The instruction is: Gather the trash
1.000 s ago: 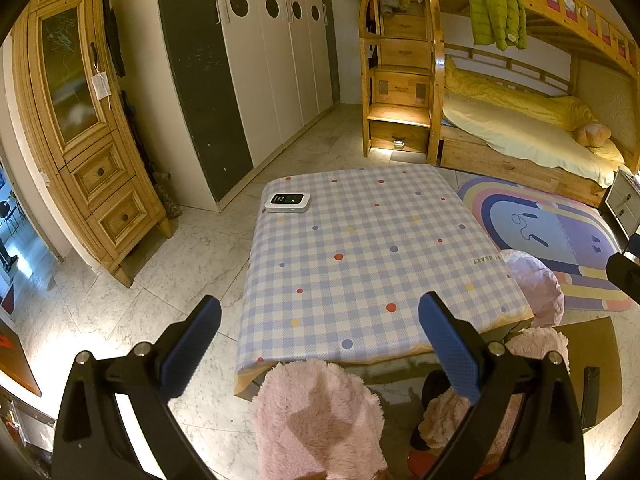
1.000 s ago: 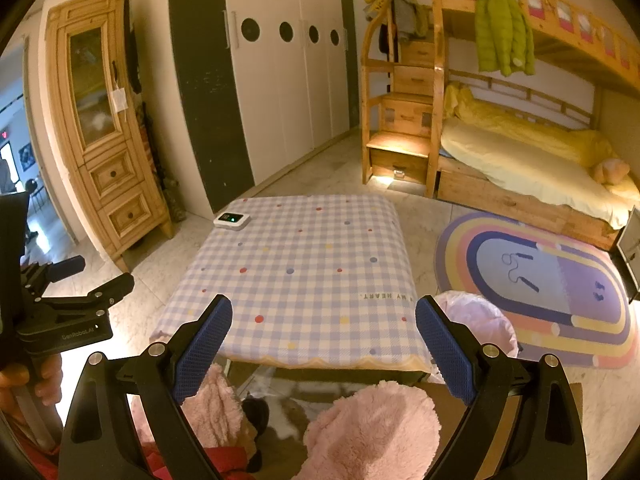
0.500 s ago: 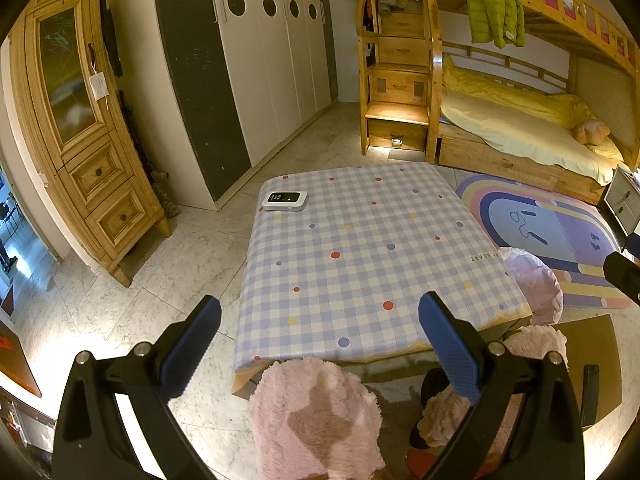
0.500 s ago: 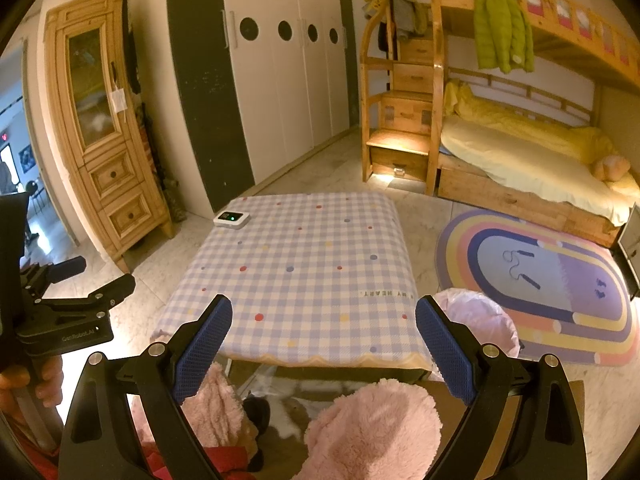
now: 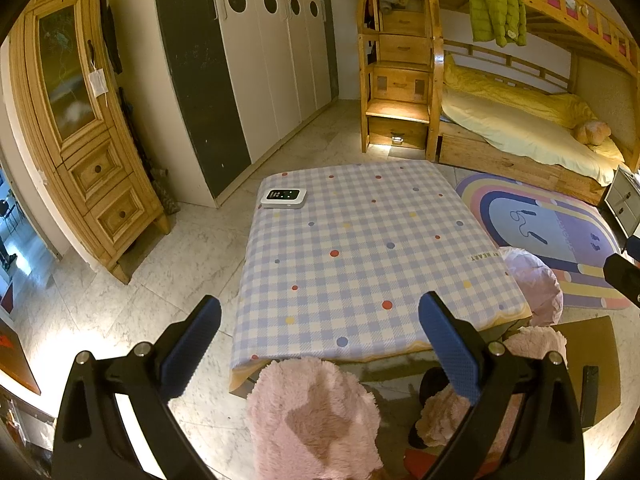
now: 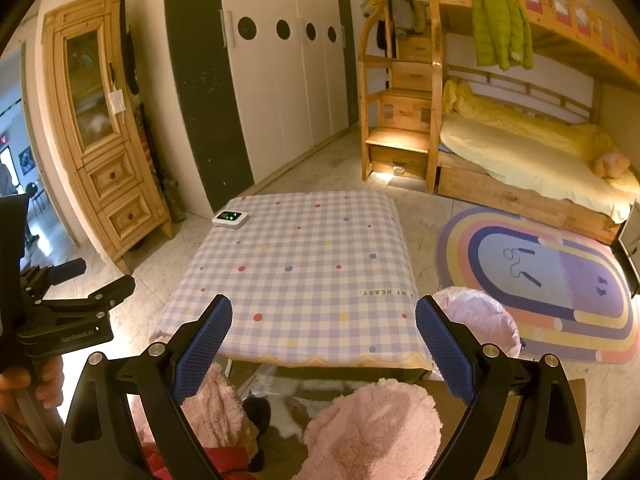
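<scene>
Plainly nothing to pick on the low counter draped in a blue-and-white checked cloth with coloured dots [image 5: 360,240]: only a small white rectangular device with a dark screen [image 5: 283,198] near its far left corner, and hardly trash by the look of it. No scrap, wrapper or tissue to be made out on the cloth or on the pale marble floor around it in either view.

Left claw [image 5: 319,306] spread wide, nothing between the 2 blue pads, poised over the near edge. Right claw [image 6: 324,308] likewise spread and bare, hovering over the same edge a little further right. Pale pink crinkled plastic bag [image 6: 476,320], probably the bin liner, just beside the counter's near right corner, next to the rainbow oval rug [image 6: 540,264]; mouth and contents not visible from here.

Fits 2 stages equally: rubbish somewhere out of frame and yet to be fetched, or all of it already inside that bag.

Either way, best practice as judged from this:
- Keep both claws spread while scanning.
- Sweep the view slowly under the counter and past the pink fluffy fabric [image 5: 316,412] at the bottom, where small litter could hide.
- Leave the device alone.
- Peer into the bag before deciding anything.
</scene>
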Demonstrator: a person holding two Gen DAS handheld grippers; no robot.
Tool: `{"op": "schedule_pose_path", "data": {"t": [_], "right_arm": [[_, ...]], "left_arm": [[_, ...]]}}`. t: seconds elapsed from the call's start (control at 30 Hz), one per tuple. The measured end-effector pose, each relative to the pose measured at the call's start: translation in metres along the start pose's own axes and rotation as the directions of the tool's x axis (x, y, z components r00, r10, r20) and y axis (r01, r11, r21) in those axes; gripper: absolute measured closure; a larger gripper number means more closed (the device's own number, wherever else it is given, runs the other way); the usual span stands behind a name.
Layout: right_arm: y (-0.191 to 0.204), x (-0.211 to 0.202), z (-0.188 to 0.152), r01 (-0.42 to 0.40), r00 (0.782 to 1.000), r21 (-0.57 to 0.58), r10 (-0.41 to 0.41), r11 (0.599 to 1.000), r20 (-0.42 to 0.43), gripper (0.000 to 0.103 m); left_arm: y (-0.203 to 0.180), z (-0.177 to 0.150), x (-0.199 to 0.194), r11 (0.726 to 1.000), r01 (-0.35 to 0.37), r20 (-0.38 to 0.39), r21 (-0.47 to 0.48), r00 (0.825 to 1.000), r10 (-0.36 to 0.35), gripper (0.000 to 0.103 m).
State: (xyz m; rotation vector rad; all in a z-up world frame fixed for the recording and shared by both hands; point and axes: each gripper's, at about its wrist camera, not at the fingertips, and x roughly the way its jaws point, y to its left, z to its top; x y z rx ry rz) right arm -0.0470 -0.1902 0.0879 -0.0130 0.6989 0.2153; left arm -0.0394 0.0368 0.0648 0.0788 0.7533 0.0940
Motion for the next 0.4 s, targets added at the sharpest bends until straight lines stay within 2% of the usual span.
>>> {"op": "schedule_pose_path", "data": {"t": [0.17, 0.23, 0.3, 0.4], "right_arm": [[-0.003, 0.0, 0.0, 0.007, 1.0, 0.013, -0.007, 1.0, 0.007, 0.011], [-0.011, 0.0, -0.001, 0.037, 0.999, 0.028, -0.037, 0.999, 0.011, 0.011], [-0.028, 0.002, -0.006, 0.129, 0.991, 0.045, -0.13, 0.991, 0.023, 0.011], [-0.063, 0.007, -0.023, 0.254, 0.966, 0.084, -0.258, 0.964, 0.036, 0.01]], "left_arm": [[-0.001, 0.0, 0.004, 1.0, 0.009, 0.001, 0.004, 1.0, -0.009, 0.007], [-0.002, -0.001, 0.011, 0.999, 0.035, -0.003, 0.001, 0.999, -0.035, 0.007], [-0.003, -0.002, 0.02, 0.999, 0.052, -0.009, -0.009, 0.999, -0.052, 0.007], [-0.003, -0.01, 0.039, 0.997, 0.075, -0.036, -0.02, 0.996, -0.076, 0.007]]}}
